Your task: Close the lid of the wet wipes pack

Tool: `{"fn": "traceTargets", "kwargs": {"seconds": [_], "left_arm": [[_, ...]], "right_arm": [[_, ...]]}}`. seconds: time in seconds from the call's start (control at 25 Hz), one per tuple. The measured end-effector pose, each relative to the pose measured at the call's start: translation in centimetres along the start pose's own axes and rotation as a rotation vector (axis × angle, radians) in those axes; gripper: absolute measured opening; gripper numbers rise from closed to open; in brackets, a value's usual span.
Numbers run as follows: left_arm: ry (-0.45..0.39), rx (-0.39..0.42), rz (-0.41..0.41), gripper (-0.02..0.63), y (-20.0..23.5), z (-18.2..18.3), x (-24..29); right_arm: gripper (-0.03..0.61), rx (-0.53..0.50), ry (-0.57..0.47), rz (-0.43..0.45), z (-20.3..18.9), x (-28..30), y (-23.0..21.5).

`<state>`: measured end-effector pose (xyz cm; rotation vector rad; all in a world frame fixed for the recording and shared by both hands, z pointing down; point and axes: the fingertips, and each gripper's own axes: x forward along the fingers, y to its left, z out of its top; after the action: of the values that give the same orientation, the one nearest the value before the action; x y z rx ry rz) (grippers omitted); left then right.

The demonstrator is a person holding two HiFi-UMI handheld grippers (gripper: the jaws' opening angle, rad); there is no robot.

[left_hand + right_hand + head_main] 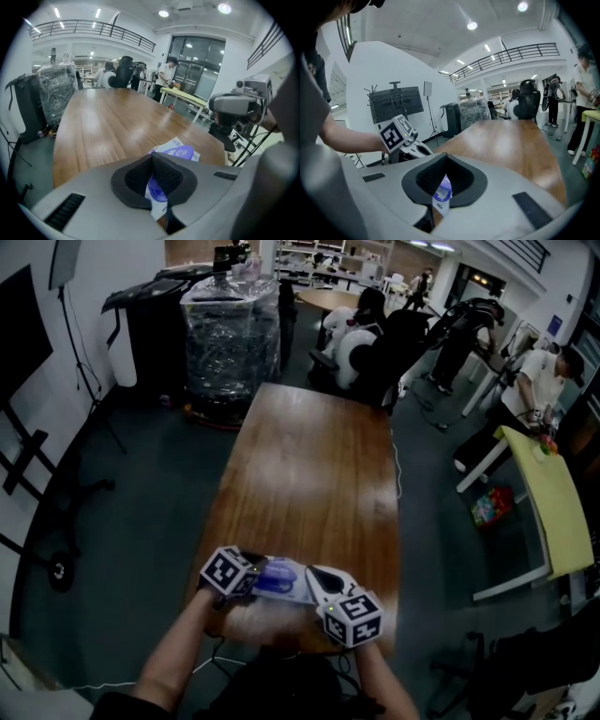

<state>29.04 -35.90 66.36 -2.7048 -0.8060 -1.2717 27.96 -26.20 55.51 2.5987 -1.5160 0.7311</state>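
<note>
Long wooden table, centre frame. Dark grey floor. Plastic-wrapped stack, upper centre. Yellow-green table, right edge. White wall, upper left.

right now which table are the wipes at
The wipes pack is at the near end of the long brown wooden table; the yellow-green table stands off to the right.

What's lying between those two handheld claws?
The white and purple wet wipes pack, gripped at its ends by the left gripper and right gripper; the head view shows it.
</note>
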Motion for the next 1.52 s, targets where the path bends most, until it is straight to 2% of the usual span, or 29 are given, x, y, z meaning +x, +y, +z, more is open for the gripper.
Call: {"fn": "traceTargets", "kwargs": {"seconds": [0.2, 0.36, 0.56, 0.68, 1.12, 1.32, 1.4, 1.52], "left_arm": [[-0.040, -0.040, 0.042, 0.002, -0.6, -1.4, -0.8], [-0.075, -0.078, 0.039, 0.002, -1.8, -1.8, -1.3], [-0.065, -0.100, 0.050, 0.003, -2.3, -3.1, -1.4], [-0.067, -0.113, 0.059, 0.003, -2.3, -3.5, -1.4], [-0.071, -0.131, 0.081, 0.002, -2.1, -4.5, -0.6], [-0.110, -0.159, 0.088, 0.002, -1.9, -4.4, -0.6], [-0.107, -0.141, 0.102, 0.001, -1.8, -4.4, -0.6], [-0.094, -0.117, 0.106, 0.000, -1.8, -4.2, -0.5]], "right_arm": [[0.009, -0.001, 0.093, 0.050, -3.3, 2.8, 1.1], [0.009, -0.001, 0.168, 0.081, -6.0, 5.2, 1.6], [0.009, -0.049, 0.276, 0.116, -9.1, 7.2, 2.6], [0.009, -0.042, 0.318, 0.136, -10.4, 7.6, 3.4], [0.009, -0.062, 0.376, 0.142, -12.0, 8.1, 3.4], [0.009, -0.099, 0.374, 0.145, -11.6, 8.4, 3.5], [0.009, -0.091, 0.394, 0.147, -11.7, 8.3, 3.4], [0.009, -0.137, 0.392, 0.129, -11.6, 8.6, 3.0]]}}
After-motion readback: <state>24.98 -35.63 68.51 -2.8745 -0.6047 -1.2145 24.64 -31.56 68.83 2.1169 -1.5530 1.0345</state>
